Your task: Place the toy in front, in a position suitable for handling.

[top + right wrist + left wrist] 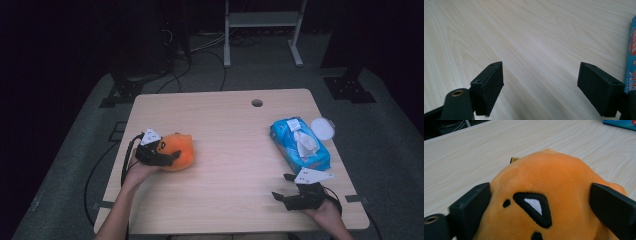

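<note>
High view: an orange plush toy (179, 151) is seen near the table's (225, 125) left edge, embraced by the left gripper (167, 156). Left gripper view: its embroidered eye (534, 207) faces the camera, both jaws pressed against its sides; no long axis is discernible. Right gripper view: the right gripper (540, 85) is held with jaws apart over bare wood.

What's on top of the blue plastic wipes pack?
On top of the blue plastic wipes pack, a white tissue sticks up from the opening, beside a white label near the far end. The pack's contents and underside are hidden.
</note>
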Tool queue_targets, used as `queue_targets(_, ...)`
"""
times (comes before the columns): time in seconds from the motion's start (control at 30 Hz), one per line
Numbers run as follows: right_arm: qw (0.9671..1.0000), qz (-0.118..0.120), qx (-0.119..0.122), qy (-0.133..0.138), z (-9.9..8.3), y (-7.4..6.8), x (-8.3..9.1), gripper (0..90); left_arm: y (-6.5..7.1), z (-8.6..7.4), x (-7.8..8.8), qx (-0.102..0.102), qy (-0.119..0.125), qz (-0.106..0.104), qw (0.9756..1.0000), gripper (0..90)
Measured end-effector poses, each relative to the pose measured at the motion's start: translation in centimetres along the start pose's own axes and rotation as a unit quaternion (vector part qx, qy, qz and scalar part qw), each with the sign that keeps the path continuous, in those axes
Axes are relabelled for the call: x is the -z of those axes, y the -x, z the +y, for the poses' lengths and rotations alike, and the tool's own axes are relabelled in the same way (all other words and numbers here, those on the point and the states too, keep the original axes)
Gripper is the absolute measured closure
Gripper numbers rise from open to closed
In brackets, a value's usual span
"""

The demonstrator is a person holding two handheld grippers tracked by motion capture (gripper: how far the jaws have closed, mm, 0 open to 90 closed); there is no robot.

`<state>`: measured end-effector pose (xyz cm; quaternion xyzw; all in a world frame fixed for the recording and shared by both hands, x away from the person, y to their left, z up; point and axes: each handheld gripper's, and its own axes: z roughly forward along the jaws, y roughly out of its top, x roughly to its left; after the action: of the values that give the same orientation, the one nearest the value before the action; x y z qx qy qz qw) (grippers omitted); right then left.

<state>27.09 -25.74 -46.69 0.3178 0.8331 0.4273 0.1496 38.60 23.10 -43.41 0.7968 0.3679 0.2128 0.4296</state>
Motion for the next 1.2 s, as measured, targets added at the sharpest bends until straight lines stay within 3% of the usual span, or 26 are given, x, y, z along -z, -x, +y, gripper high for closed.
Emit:
queue_targets(0.1,1.0000,0.004,0.000,-0.001,0.0,-0.1,-0.1,20.3,0.0,0.0,0.2,0.001,0.003,0.001,1.0000,20.3)
queue_targets(0.17,1.0000,0.005,0.005,-0.002,0.1,-0.2,-0.1,20.3,-0.2,0.1,0.5,0.013,0.002,-0.005,0.9999,24.2)
queue_targets(0.23,1.0000,0.004,0.006,0.000,0.1,-0.3,-0.1,20.3,-0.2,0.5,0.8,0.024,-0.006,-0.007,0.9997,34.1)
queue_targets(0.3,0.9999,0.003,0.009,0.004,0.1,-0.3,-0.1,20.6,-0.1,1.0,0.9,0.015,-0.010,-0.006,0.9998,38.3)
queue_targets(0.43,0.9999,0.001,0.009,0.007,0.1,-0.3,0.0,20.7,0.1,1.7,1.1,0.006,-0.012,-0.022,0.9997,42.6)
queue_targets(0.5,0.9999,0.000,0.010,0.010,0.1,-0.2,0.1,20.8,0.2,2.0,1.3,0.008,-0.004,-0.035,0.9994,43.2)
queue_targets(0.6,0.9999,-0.001,0.007,0.011,0.1,-0.1,0.2,20.8,1.4,3.0,1.7,0.002,0.025,-0.062,0.9978,43.0)
queue_targets(0.63,0.9999,-0.001,0.007,0.011,0.1,-0.1,0.2,20.8,1.4,3.0,1.7,0.002,0.025,-0.062,0.9978,43.0)
queue_targets(0.67,0.9999,-0.002,0.006,0.011,0.0,0.0,0.2,20.8,2.4,3.7,1.9,-0.003,0.041,-0.075,0.9963,42.9)
queue_targets(0.7,0.9999,-0.002,0.006,0.011,0.0,0.0,0.2,20.8,2.4,3.7,1.9,-0.003,0.041,-0.075,0.9963,42.8)
queue_targets(0.73,0.9999,-0.005,0.003,0.013,0.0,0.1,0.3,20.8,3.6,4.4,2.0,-0.011,0.054,-0.092,0.9942,42.8)
queue_targets(0.77,0.9999,-0.006,0.003,0.013,0.0,0.2,0.3,20.8,3.6,4.4,2.0,-0.011,0.054,-0.092,0.9942,42.8)
queue_targets(0.8,0.9999,-0.007,0.001,0.013,0.0,0.2,0.4,20.8,4.8,5.2,2.0,-0.018,0.066,-0.109,0.9917,42.8)
queue_targets(0.83,0.9999,-0.007,0.001,0.013,0.0,0.2,0.4,20.8,4.8,5.2,2.0,-0.018,0.066,-0.109,0.9917,42.8)
queue_targets(0.87,0.9999,-0.007,0.001,0.015,0.0,0.3,0.5,20.8,5.9,5.8,1.8,-0.028,0.074,-0.128,0.9886,42.8)
queue_targets(0.9,0.9999,-0.007,0.001,0.015,0.0,0.3,0.5,20.8,5.9,5.8,1.8,-0.028,0.074,-0.128,0.9886,42.6)
queue_targets(0.93,0.9998,-0.008,-0.002,0.016,0.0,0.4,0.6,20.9,7.0,6.4,1.7,-0.039,0.080,-0.144,0.9856,42.6)
queue_targets(0.97,0.9998,-0.008,-0.002,0.016,0.0,0.4,0.6,20.9,7.0,6.4,1.7,-0.039,0.080,-0.144,0.9856,42.6)
queue_targets(1.0,0.9998,-0.010,-0.002,0.017,-0.1,0.5,0.6,20.9,8.1,7.0,1.5,-0.051,0.082,-0.156,0.9830,42.6)
queue_targets(1.2,0.9995,-0.016,-0.008,0.025,-0.2,1.0,1.1,21.3,10.3,7.2,0.3,-0.064,0.077,-0.175,0.9794,42.2)
